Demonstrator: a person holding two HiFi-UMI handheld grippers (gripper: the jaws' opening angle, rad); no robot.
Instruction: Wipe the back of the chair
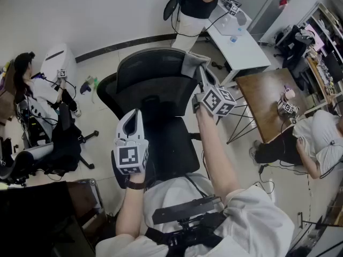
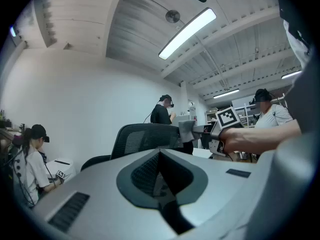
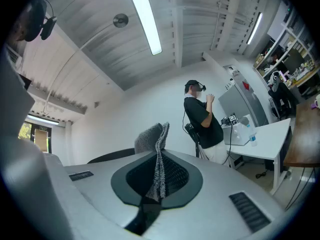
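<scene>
Pinching cloth (image 3: 156,151) w/ R gripper (image 3: 158,181) (chair top (image 1: 153,58)).

Chair (image 1: 153,74) base out of sight; cloth (image 1: 191,63) partly covered.

At the frame's centre the right gripper (image 3: 156,186) has its jaws pinched on a grey fuzzy folded cloth (image 3: 152,140), which stands upright above them. The black curved chair back (image 3: 111,156) shows just behind, lower left. Right of centre, a person in a black top (image 3: 202,119) stands beside a white rectangular table (image 3: 267,133).
</scene>
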